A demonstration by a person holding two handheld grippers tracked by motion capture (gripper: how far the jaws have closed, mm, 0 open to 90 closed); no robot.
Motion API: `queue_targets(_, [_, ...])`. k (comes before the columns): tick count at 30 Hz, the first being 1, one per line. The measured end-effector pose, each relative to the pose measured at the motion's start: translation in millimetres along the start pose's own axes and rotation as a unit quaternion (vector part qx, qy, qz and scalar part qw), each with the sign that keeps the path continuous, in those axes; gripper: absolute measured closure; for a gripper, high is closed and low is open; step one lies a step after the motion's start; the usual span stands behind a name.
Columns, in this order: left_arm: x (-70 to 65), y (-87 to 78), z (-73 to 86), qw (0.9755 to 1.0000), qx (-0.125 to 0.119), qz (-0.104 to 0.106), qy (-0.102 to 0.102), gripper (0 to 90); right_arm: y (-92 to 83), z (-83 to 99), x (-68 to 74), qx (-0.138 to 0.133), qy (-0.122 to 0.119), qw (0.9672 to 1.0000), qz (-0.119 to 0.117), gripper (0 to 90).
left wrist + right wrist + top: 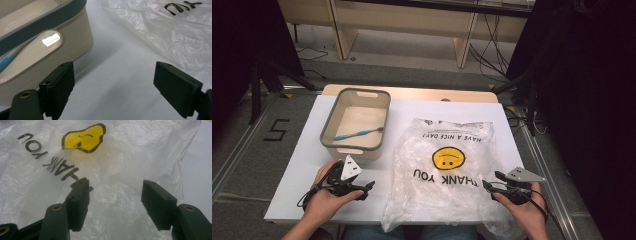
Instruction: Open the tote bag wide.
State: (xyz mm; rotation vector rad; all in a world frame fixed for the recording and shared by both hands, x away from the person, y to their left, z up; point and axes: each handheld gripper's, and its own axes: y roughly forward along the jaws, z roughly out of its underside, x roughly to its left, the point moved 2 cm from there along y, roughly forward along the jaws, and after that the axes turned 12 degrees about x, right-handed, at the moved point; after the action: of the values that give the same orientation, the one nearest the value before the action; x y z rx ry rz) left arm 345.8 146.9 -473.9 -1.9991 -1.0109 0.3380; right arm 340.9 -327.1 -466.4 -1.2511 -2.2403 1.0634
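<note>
A clear plastic bag (444, 170) printed with a yellow smiley and "THANK YOU" lies flat on the white table (307, 150), its near end hanging over the front edge. A beige bin with a grey rim (357, 122) stands at the left and holds a blue toothbrush (358, 133). My left gripper (364, 189) rests open on the table between the bin (45, 47) and the bag (175, 32), jaws wide apart with nothing between them. My right gripper (490, 182) hovers open over the bag's right near part (112, 177), its pads apart and nothing pinched.
Bare white tabletop (117, 75) lies between the bin and the bag. A wooden shelf unit (412, 25) stands beyond the table, with cables on the floor and dark stands at both sides.
</note>
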Motion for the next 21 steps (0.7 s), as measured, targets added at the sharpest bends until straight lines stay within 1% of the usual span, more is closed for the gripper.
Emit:
queue_targets(4, [-3.1,-0.1,-1.2,1.0000,0.001,-0.002,0.008,16.9,-0.5,0.3,-1.2,0.002,0.003,1.0000,0.004,40.4])
queue_targets(6, [-5.1,-0.4,-1.6,0.9999,0.003,-0.001,0.013,17.3,-0.9,0.5,-1.5,0.007,0.006,0.9999,0.007,40.3])
queue_targets(8, [-8.1,-1.4,-2.7,0.9999,0.003,-0.001,0.017,17.8,-2.4,0.0,-2.3,0.020,0.004,0.9997,0.014,39.9])
queue_targets(10, [-13.9,-2.1,-5.8,0.9998,0.000,0.005,0.020,18.8,-4.9,-1.0,-3.8,0.028,0.006,0.9994,0.021,40.3])
queue_targets(11, [-17.2,-2.4,-8.0,0.9996,0.000,0.010,0.025,19.3,-5.8,-1.3,-4.9,0.031,0.006,0.9992,0.023,40.6])
queue_targets(13, [-25.6,-1.7,-12.8,0.9991,0.004,0.025,0.034,20.5,-6.4,-0.7,-7.8,0.045,0.013,0.9985,0.027,41.8])
queue_targets(14, [-30.2,-0.5,-15.6,0.9988,0.004,0.036,0.032,21.1,-5.8,0.0,-9.1,0.051,0.016,0.9982,0.028,41.9])
queue_targets(15, [-30.2,-0.5,-15.6,0.9988,0.004,0.036,0.032,21.8,-5.1,1.0,-10.2,0.059,0.019,0.9977,0.027,42.0])
queue_targets(16, [-39.2,1.9,-21.6,0.9977,0.007,0.059,0.031,22.6,-3.9,2.2,-10.9,0.069,0.024,0.9970,0.026,42.3])
queue_targets(17, [-43.2,3.1,-24.5,0.9972,0.010,0.065,0.037,23.0,-3.1,2.8,-11.0,0.073,0.026,0.9967,0.025,42.8])
queue_targets(20, [-54.2,7.8,-31.8,0.9956,0.017,0.083,0.039,25.4,-0.1,4.2,-11.3,0.090,0.026,0.9952,0.027,45.3])
queue_targets(21, [-57.0,9.8,-33.3,0.9948,0.025,0.087,0.046,26.5,0.9,4.4,-11.0,0.094,0.027,0.9948,0.026,46.8])
